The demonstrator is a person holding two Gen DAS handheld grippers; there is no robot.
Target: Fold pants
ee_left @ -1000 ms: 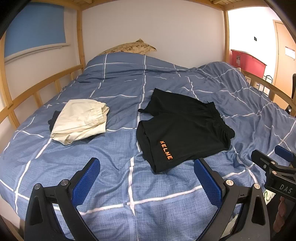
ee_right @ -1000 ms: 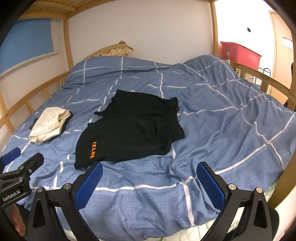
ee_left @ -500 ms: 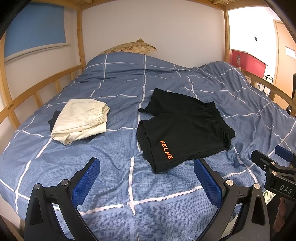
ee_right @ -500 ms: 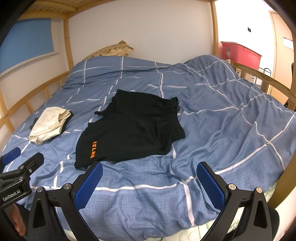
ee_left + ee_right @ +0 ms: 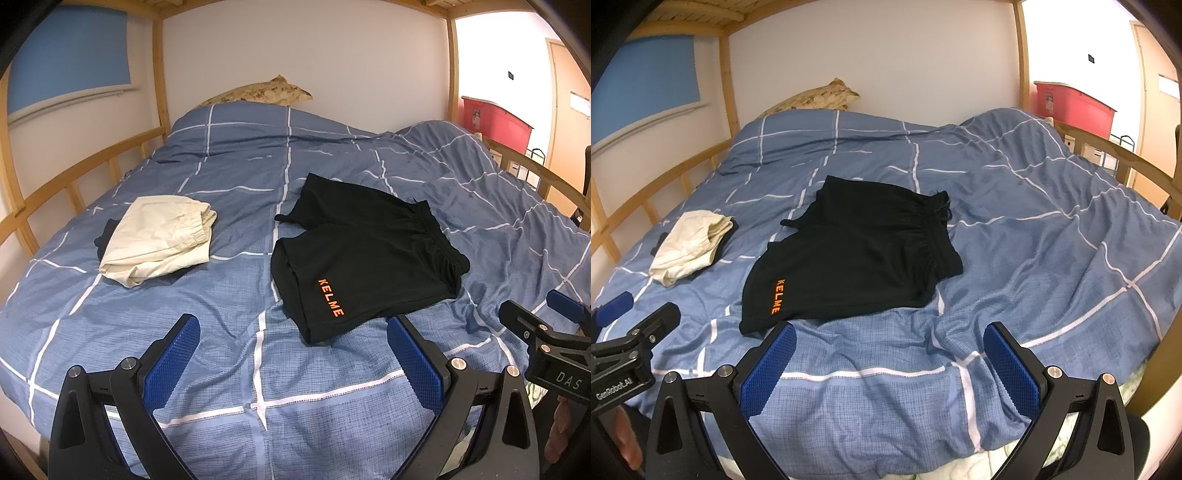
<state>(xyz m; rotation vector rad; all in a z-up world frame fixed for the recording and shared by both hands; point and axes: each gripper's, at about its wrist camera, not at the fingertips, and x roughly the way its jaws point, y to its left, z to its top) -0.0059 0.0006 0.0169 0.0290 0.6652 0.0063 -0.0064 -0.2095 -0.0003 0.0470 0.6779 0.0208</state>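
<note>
Broadly, a blue duvet point(image 5: 229, 177) with white grid lines fills both views, spread over a wooden-railed bunk bed point(image 5: 74, 173). Black KELME shorts point(image 5: 365, 258) lie flat near the frame's centre, orange lettering toward the lower edge, waistband to the right. Left of them sits a folded cream garment point(image 5: 159, 236) atop something dark. At the bottom of each view, the left claw point(image 5: 291, 354) and right claw point(image 5: 890, 362) hover with blue pads spread wide apart, gripping nothing, just short of the shorts' hem.
</note>
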